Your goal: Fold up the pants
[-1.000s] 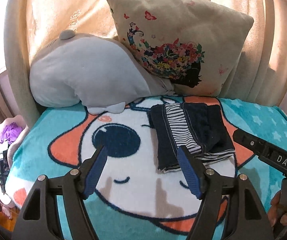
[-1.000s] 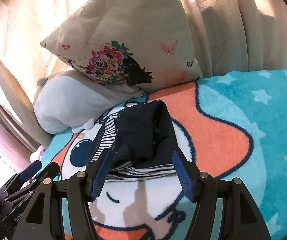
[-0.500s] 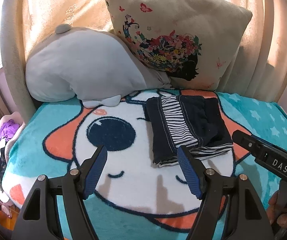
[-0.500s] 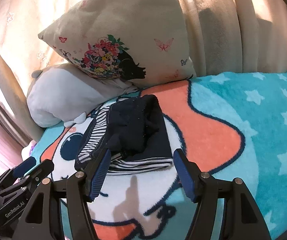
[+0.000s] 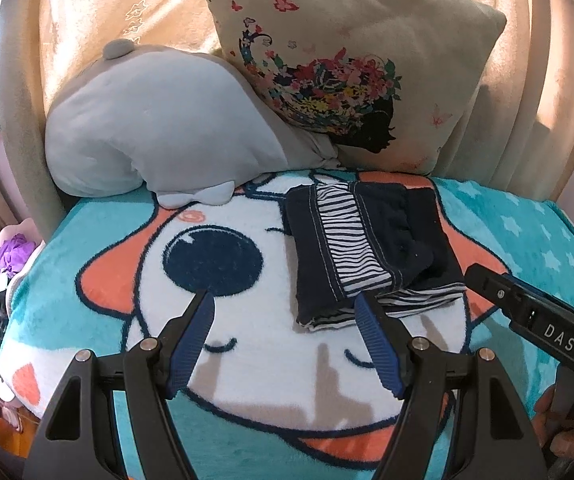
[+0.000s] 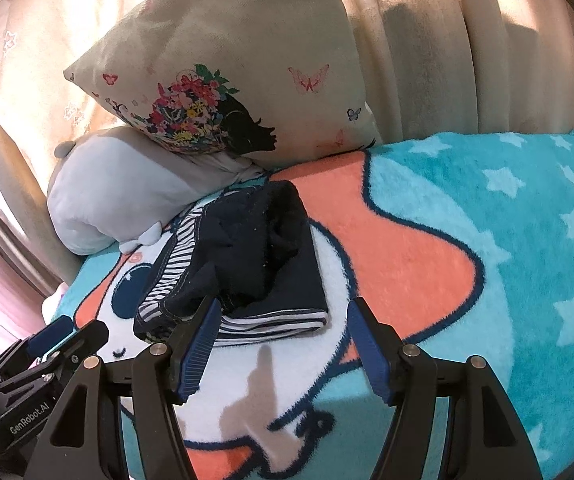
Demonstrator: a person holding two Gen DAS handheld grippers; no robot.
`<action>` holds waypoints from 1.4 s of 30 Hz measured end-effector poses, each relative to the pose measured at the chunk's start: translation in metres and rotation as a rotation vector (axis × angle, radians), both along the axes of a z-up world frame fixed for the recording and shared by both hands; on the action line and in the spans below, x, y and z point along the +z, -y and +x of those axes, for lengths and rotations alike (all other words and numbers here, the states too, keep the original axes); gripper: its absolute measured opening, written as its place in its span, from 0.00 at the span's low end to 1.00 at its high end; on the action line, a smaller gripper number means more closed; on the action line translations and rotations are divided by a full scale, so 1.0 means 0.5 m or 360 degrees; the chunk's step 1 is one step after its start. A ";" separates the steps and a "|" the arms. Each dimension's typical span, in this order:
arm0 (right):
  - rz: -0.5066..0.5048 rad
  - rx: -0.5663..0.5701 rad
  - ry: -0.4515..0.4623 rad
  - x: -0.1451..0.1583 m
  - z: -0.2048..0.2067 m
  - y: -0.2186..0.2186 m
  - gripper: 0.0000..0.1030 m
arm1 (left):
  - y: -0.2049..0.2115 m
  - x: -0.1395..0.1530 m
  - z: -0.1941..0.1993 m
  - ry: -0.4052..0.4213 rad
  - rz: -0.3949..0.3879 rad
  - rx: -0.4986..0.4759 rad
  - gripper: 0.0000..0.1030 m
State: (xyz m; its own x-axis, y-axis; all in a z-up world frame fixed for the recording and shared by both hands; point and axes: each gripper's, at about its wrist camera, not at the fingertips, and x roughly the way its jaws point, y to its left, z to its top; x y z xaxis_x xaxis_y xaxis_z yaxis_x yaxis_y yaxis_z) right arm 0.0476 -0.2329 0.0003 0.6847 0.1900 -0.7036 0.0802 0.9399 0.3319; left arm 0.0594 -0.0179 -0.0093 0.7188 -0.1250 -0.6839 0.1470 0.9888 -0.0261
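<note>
Beyond both wide, empty gripper tips, folded pants amid bare blanket.

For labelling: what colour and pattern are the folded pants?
Dark navy pants with a navy-and-white striped band; clearest in the left wrist view.

My left wrist camera is looking forward and down along my left gripper, whose fingers are filling the lower middle of the frame. It is sitting near the blanket, facing the pillows at the top. My right wrist camera is looking the same way along my right gripper, from further right. Both views are sharing the folded pants, the floral pillow and the grey plush. Each is catching the other gripper at its lower edge.
</note>
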 end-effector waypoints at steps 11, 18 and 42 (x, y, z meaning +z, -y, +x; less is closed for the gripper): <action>0.0010 -0.0006 -0.0018 -0.017 0.007 0.008 0.68 | -0.032 0.010 -0.003 0.0193 -0.0021 0.0139 0.70; 0.0024 0.0011 -0.0021 -0.011 0.032 0.020 0.69 | -0.055 0.025 0.048 0.0126 -0.0155 0.0044 0.86; 0.0712 0.0272 -0.0214 -0.112 0.235 0.050 0.46 | 0.036 -0.088 0.216 -0.0402 -0.0529 -0.0283 0.39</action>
State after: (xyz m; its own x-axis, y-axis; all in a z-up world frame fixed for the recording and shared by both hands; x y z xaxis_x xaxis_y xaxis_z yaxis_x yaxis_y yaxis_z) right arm 0.1652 -0.2577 -0.0558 0.5261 0.5951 -0.6075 0.0069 0.7113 0.7028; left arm 0.1676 -0.0358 -0.0536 0.4821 -0.4740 -0.7369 0.2623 0.8805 -0.3948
